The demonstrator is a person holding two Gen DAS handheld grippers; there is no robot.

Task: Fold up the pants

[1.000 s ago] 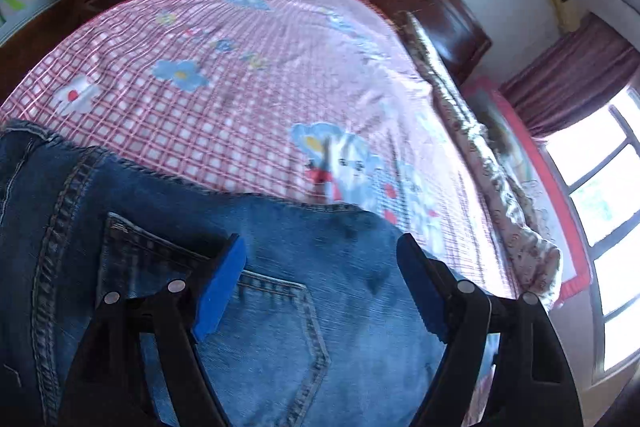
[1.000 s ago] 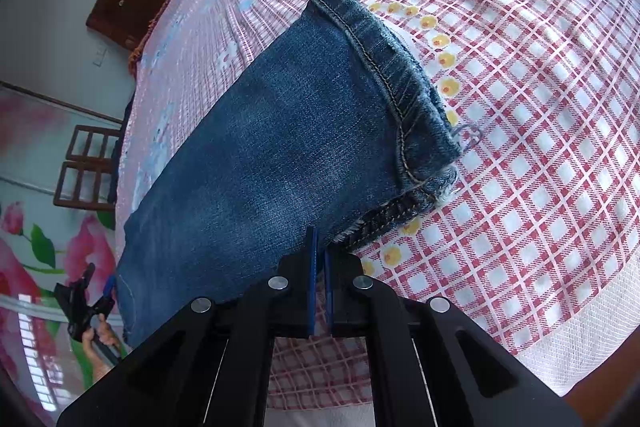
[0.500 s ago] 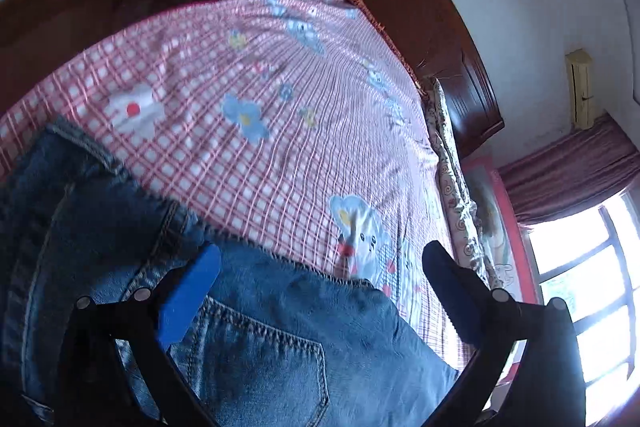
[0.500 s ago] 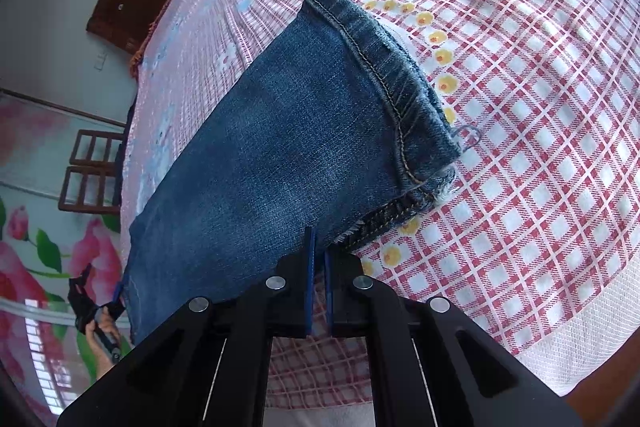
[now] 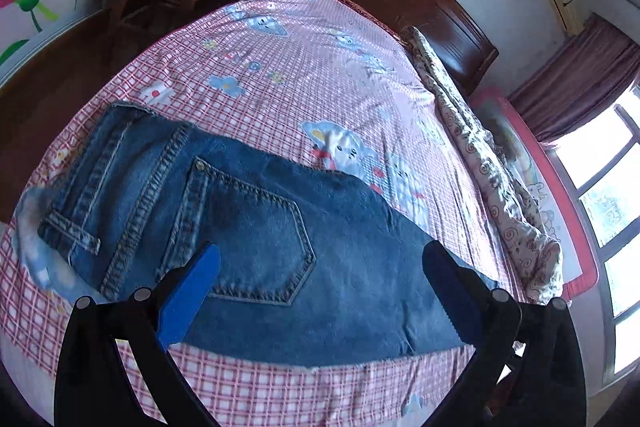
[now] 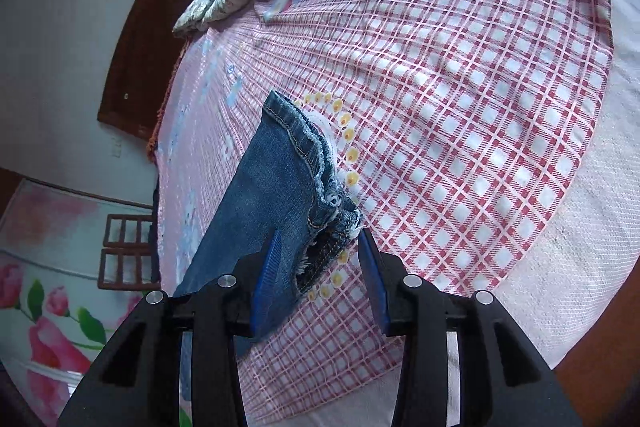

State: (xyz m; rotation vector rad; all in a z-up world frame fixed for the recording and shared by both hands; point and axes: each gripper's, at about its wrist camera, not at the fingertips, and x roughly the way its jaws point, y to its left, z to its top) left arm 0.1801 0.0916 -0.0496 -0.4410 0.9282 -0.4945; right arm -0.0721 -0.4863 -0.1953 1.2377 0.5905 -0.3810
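Jeans laid flat on the bed, both tools released.

The jeans (image 5: 256,251) are spread on the checked bedsheet (image 5: 320,99), waistband toward nine o'clock in the left view. The left tool (image 5: 320,291) is held fully spread above the back pocket (image 5: 256,227), nothing pinched. The right tool (image 6: 316,275) is opening just off the leg hems (image 6: 316,183), pads clear. The stacked hems could slip askew if snagged during withdrawal.
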